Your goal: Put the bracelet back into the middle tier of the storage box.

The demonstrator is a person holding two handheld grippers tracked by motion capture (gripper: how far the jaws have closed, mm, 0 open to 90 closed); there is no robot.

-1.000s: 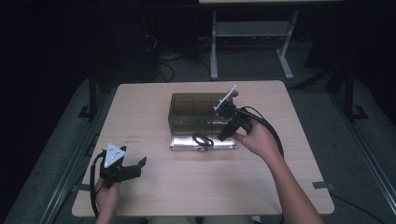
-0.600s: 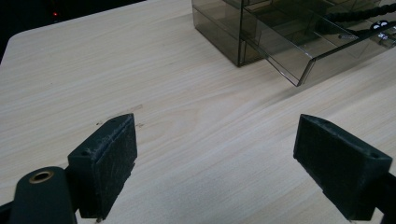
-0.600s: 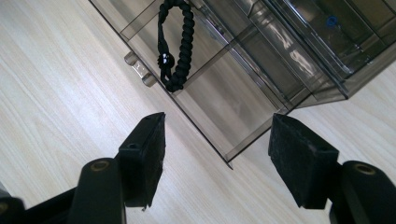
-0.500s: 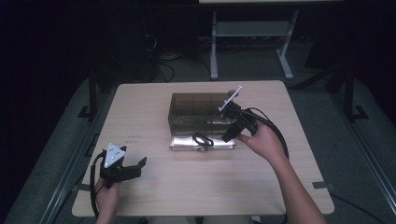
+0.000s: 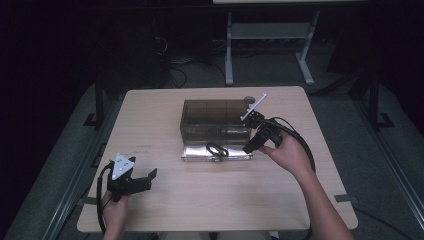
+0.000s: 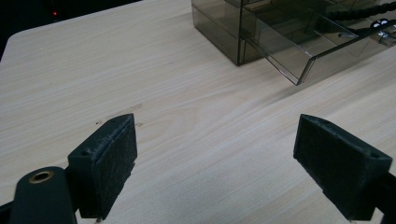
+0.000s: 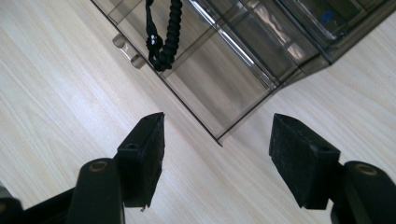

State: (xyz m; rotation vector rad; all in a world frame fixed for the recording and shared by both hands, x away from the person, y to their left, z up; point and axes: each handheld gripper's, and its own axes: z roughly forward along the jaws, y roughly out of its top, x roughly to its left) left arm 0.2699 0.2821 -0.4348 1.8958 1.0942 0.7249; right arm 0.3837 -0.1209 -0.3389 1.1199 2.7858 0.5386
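Observation:
A smoky clear drawer box (image 5: 215, 117) stands mid-table, with its bottom drawer (image 5: 192, 152) pulled out toward me. A black braided cord (image 5: 216, 149) lies in that drawer and appears again as the cord (image 7: 166, 37) in the right gripper view, beside the drawer handle (image 7: 128, 51). My right gripper (image 5: 250, 146) hovers at the drawer's right front corner. It is open (image 7: 219, 154), with that corner (image 7: 219, 135) just beyond its jaws. My left gripper (image 5: 145, 177) rests open near the table's front left. Bare wood lies between its jaws (image 6: 217, 154), and the box (image 6: 224, 32) is far ahead.
A small round object (image 5: 248, 99) lies behind the box near the table's far edge. The wooden table (image 5: 165, 115) has bare surface on the left and in front. On the dark floor beyond it stand a metal frame (image 5: 270, 35) and cables.
My right gripper has drifted a little right and toward me along the drawer's front, and is now at its right corner. The left gripper has stayed put.

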